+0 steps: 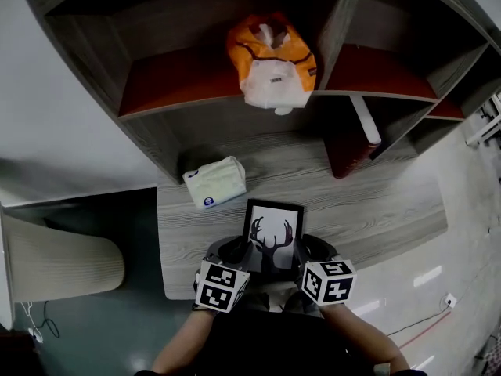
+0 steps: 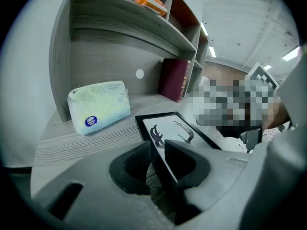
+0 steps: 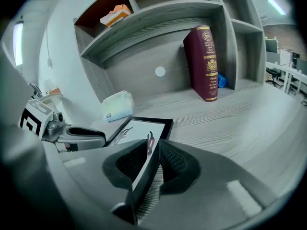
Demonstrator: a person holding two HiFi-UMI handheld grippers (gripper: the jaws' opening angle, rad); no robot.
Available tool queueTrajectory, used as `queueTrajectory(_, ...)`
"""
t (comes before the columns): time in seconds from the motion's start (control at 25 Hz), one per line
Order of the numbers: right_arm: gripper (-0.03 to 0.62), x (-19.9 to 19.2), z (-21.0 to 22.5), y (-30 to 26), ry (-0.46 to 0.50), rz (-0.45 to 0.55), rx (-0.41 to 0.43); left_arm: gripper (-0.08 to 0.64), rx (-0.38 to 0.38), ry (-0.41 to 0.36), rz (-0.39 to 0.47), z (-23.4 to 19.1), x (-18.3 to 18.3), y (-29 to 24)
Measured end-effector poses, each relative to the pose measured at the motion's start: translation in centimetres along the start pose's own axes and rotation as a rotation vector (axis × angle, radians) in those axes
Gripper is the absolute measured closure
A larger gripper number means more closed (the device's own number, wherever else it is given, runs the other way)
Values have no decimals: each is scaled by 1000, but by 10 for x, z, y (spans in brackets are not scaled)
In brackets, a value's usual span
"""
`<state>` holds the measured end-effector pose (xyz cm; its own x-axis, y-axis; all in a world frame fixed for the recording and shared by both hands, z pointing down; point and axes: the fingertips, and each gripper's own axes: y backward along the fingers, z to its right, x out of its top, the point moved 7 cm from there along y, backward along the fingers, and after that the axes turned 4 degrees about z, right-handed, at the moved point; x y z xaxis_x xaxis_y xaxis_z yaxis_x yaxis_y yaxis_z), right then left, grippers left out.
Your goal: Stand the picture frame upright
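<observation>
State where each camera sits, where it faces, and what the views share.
Head view: on the person's head, facing steeply down at the grey wood-grain desk; forearms, left hand-held gripper and right hand-held gripper show.
Left gripper view: on the left hand-held gripper, facing the grey wooden shelves along its jaws, which show.
Right gripper view: on the right one, facing likewise; its jaws and the left hand-held gripper show.
Shared: all three see the black-framed antler picture and white tissue pack.
</observation>
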<state>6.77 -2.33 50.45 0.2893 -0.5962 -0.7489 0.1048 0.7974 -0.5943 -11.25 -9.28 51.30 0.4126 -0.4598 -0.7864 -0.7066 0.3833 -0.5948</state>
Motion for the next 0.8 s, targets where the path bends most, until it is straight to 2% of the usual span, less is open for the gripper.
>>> queueTrajectory(0.16,506,-5,-1,-6,-23,-9,-44,454,-5,-8,-18,-7,2,-3)
queueTrajectory(0.44,474,-15,2,-18,-71,-53,-96,422,-47,51,-41,-15,2,-12)
queueTrajectory(0.68,473,-16,3,-20,-92,-57,-89,379,-100,100,-45,-9,5,-17)
queueTrajectory(0.8,479,-16,2,-21,-93,-61,-84,367,-98,85,-68,-5,4,-20)
